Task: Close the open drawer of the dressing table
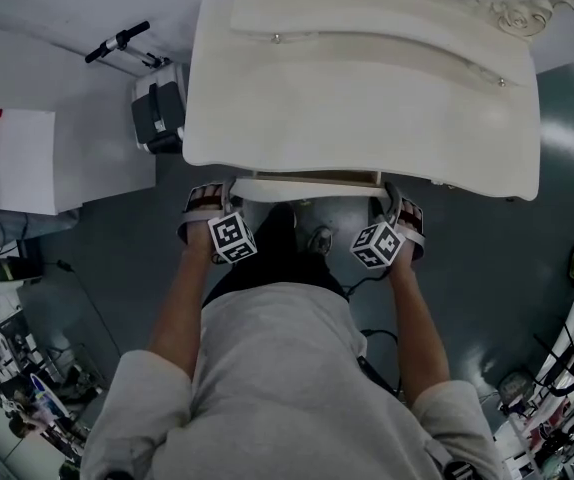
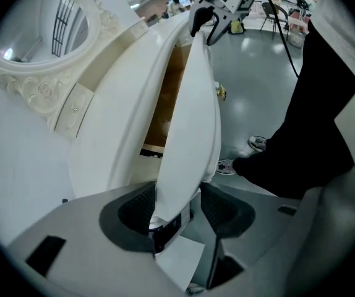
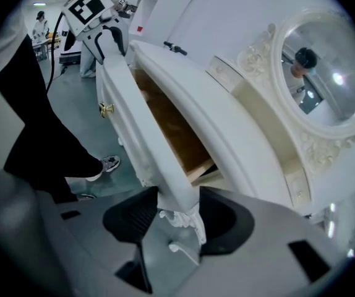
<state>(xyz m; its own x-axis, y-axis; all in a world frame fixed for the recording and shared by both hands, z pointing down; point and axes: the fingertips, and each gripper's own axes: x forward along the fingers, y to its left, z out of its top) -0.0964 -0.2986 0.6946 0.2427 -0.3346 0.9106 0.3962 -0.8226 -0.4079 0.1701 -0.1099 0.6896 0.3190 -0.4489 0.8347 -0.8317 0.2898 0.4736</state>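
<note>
The white dressing table (image 1: 367, 108) stands in front of me, with its drawer pulled out a little beneath the top. In the head view the drawer front (image 1: 307, 190) shows as a narrow strip. My left gripper (image 1: 207, 196) is at the drawer front's left end and my right gripper (image 1: 399, 203) at its right end. In the left gripper view the drawer front (image 2: 193, 116) runs between the wide jaws of the left gripper (image 2: 177, 206), with a gap at one pad. In the right gripper view the carved end of the drawer front (image 3: 128, 116) sits inside the right gripper (image 3: 177, 212). The wooden drawer interior (image 3: 171, 125) shows.
A gold knob (image 3: 106, 109) sits on the drawer front. The oval mirror (image 3: 326, 67) rises behind the top. A black and white case (image 1: 159, 113) stands at the table's left, beside a white desk (image 1: 27, 158). My shoes (image 1: 319, 238) are under the drawer.
</note>
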